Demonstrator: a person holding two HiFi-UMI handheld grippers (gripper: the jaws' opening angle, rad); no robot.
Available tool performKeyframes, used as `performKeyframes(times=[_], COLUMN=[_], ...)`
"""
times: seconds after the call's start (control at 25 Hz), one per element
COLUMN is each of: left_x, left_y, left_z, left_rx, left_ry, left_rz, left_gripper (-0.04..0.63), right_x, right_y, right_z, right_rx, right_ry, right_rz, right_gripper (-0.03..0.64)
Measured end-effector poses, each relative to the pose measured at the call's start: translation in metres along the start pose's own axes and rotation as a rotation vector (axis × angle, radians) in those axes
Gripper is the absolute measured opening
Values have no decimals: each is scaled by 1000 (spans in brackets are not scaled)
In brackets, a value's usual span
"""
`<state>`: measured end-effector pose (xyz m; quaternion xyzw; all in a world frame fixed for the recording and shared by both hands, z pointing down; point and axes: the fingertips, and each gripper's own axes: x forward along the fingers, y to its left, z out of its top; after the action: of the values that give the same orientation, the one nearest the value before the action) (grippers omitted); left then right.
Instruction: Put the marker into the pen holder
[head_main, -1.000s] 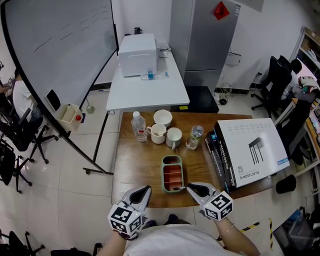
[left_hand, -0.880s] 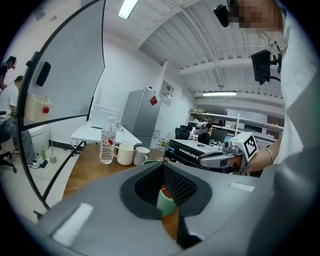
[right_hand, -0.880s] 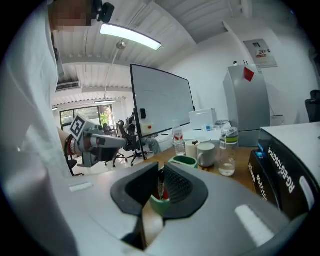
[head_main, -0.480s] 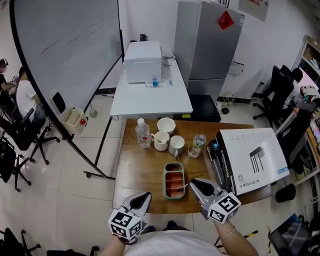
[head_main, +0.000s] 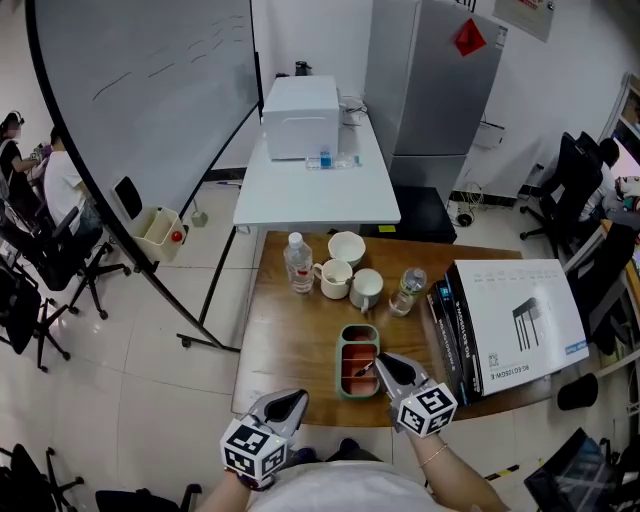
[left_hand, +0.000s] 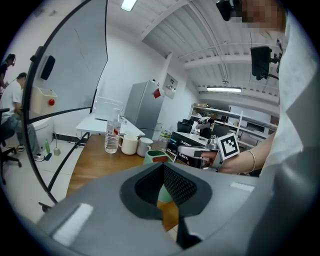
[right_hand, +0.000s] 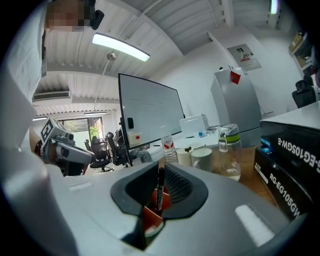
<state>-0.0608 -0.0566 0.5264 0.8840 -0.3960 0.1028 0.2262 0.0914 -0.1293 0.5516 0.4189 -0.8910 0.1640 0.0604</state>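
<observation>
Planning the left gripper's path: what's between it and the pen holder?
Only bare wooden table, per the head view, separates the left gripper from the pen holder.
</observation>
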Motion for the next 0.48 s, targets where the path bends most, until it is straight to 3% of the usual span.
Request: performKeyframes(times=[0.36, 0.48], left_x=[16, 18], left_y=[-16, -15], left_z=[-1, -4], left_rx=[23, 23], left_ry=[24, 37], left_rz=[-48, -42], left_gripper=[2, 2], right_x=[0, -1], right_y=[-7, -9], right_z=[-27, -34], right_rx=[-17, -38], right_ry=[51, 100], right_rz=[-13, -16], right_gripper=[25, 55])
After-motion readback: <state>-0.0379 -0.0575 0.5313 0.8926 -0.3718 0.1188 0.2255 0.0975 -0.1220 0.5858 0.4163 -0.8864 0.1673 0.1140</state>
